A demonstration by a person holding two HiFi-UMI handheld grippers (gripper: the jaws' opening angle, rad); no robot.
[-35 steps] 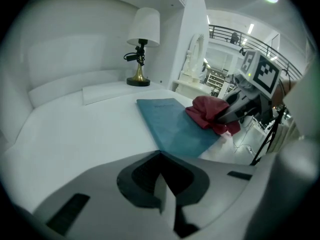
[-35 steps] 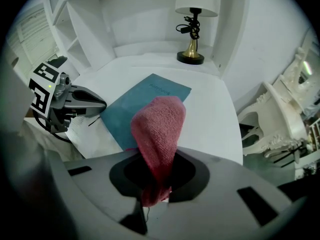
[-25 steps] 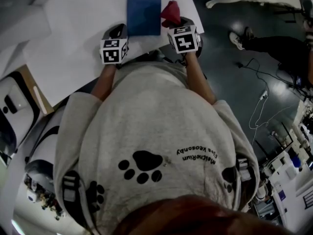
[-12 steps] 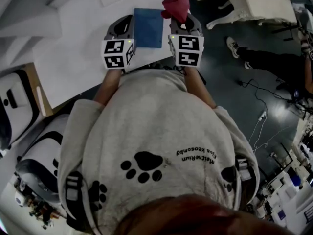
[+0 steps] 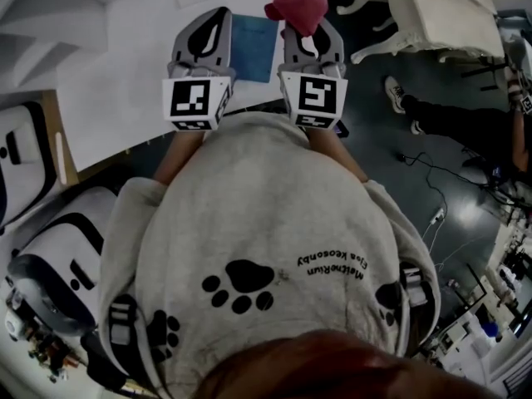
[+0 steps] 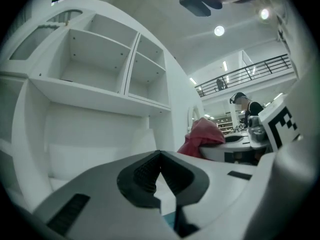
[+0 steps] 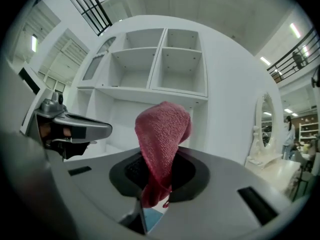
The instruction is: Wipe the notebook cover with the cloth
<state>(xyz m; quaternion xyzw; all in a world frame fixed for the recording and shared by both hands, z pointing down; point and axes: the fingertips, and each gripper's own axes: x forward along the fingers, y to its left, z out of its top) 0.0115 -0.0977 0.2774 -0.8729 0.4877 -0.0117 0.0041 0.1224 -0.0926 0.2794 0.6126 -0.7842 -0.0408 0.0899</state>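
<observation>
Nearest, the person's grey sweatshirt (image 5: 266, 248) fills the lower head view. Just beyond it, at 11 o'clock, the left claw (image 5: 218, 15) has its jaws pressed together with nothing between them. At 1 o'clock the right claw (image 5: 303, 30) is clamped on the soft red terry cloth (image 5: 296, 2), which bunches loosely above the jaws, off the cover. Between the claws, at 12 o'clock, the flat blue rectangular notebook (image 5: 253, 46) lies on the white bench (image 5: 125, 73). Farther off stands a white open shelf unit (image 7: 160, 64). The cloth looks light and limp, likely to fold under pressure, so the loose end should do the wiping. The notebook seems thin, stiff and prone to sliding, so the free claw could pin an edge.
</observation>
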